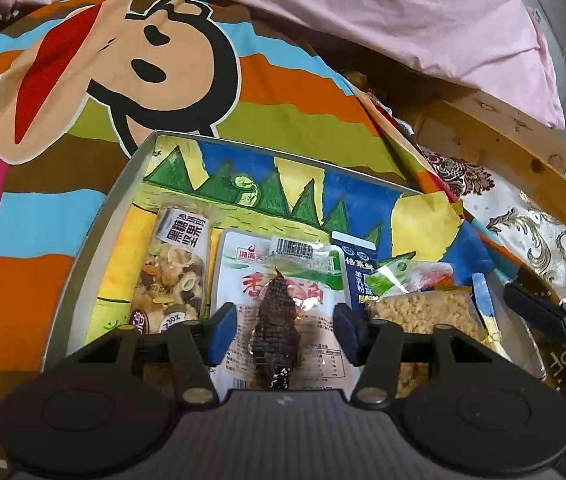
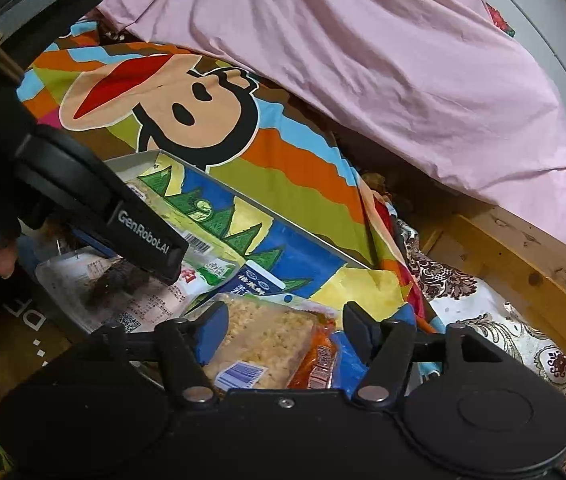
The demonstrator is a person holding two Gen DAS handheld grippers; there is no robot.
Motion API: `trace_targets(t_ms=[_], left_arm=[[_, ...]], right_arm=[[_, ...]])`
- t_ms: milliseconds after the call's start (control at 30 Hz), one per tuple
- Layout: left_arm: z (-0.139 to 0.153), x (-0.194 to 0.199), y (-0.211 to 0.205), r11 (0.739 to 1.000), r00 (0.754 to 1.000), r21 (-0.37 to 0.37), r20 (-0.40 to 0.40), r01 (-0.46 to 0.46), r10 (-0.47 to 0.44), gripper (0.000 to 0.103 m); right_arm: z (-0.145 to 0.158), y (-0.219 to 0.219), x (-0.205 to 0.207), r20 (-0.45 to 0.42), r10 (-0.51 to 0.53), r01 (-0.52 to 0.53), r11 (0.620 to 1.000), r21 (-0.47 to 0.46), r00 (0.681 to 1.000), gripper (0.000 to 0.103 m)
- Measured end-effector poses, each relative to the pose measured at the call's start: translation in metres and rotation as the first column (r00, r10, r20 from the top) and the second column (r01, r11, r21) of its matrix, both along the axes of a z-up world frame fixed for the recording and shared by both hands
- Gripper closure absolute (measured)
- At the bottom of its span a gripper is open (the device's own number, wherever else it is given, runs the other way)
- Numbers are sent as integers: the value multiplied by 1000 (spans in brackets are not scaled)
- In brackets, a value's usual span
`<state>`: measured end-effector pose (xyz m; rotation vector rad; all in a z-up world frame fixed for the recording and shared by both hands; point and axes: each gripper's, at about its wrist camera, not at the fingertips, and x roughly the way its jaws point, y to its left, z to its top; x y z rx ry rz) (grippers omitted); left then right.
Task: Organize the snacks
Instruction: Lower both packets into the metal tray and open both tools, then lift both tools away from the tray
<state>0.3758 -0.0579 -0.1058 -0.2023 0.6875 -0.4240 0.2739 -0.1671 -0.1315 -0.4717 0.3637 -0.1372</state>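
Left gripper (image 1: 286, 330) jaws wide, clear of the dark snack (image 1: 274, 320). Right gripper (image 2: 279, 334) jaws wide around the crumbly packet (image 2: 259, 340); contact unclear, its lower end hidden.

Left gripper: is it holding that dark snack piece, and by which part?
Nothing is held. The left gripper is open; the dark snack piece lies between its fingers on the white packet, clear of both pads.

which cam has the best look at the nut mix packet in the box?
Left wrist. The nut mix packet lies in the box at its left side, label and contents in plain sight, only its near end behind the left gripper. In the right wrist view the other gripper's body hides that spot, so it does not show.
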Motion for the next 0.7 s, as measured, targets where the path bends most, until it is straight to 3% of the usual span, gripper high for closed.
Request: trace_targets(t_ms=[167,433,533,700], left_arm=[[12,-4,7,999,1000,-30,11,-20,20,30],[47,-23,22,995,993,-54,80,-83,87,11],[63,-36,28,992,985,-54,124,-111,117,3],[90,-63,37,987,966,-55,202,-152,160,1]], right_arm=[[14,-5,-7,42,-23,22,1000,10,999,20],[51,-16,-32,143,-77,66,995,76,987,6],[68,-19,-46,185,-85,66,992,109,979,6],[96,-23,-75,270,-96,53,985,163,958,1]])
